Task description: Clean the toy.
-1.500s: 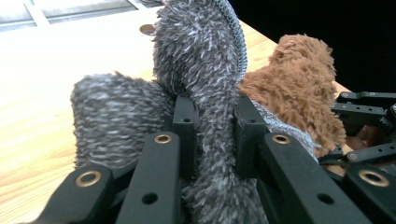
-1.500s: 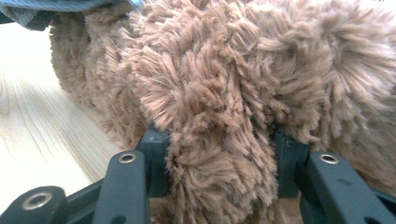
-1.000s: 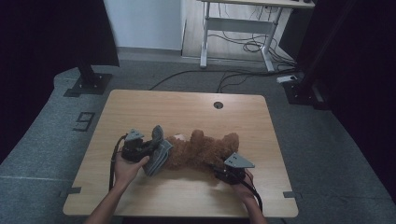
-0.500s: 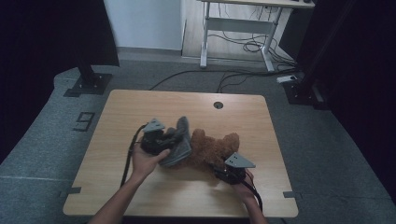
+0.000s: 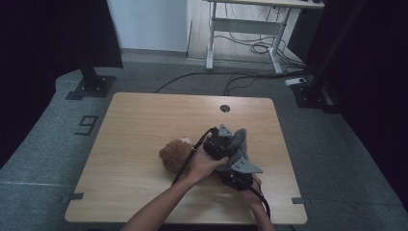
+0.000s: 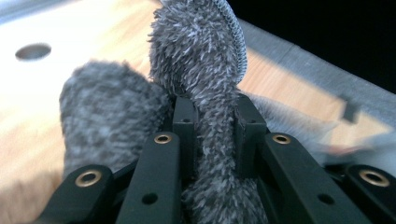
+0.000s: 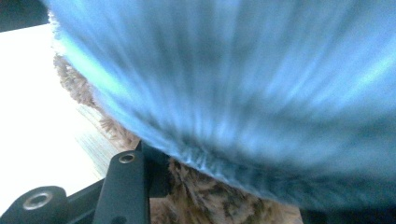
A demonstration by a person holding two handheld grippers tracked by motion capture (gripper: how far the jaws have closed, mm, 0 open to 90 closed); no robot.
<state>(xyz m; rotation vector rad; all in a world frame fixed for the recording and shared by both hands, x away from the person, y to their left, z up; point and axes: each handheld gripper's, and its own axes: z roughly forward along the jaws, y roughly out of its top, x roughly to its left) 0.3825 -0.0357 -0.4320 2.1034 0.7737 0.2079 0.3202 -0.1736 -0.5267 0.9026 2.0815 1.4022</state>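
Observation:
A brown plush toy lies on the wooden table, and its left part shows beside my left hand. My left gripper hovers over the toy's right part, shut on a grey fluffy cloth. In the left gripper view the cloth stands up between the closed jaws of the left gripper. My right gripper sits just below the left one, near the table's front edge. In the right gripper view brown fur is clamped in the right gripper, and the blurred grey cloth hangs over it.
A round cable hole sits at the table's far middle. Beyond the table stand a desk frame, floor cables and a black stand base at the left. A "9" mark lies on the floor left of the table.
My left gripper has carried the grey cloth to the right, from the toy's left side across it to above the right gripper. The right gripper has stayed put.

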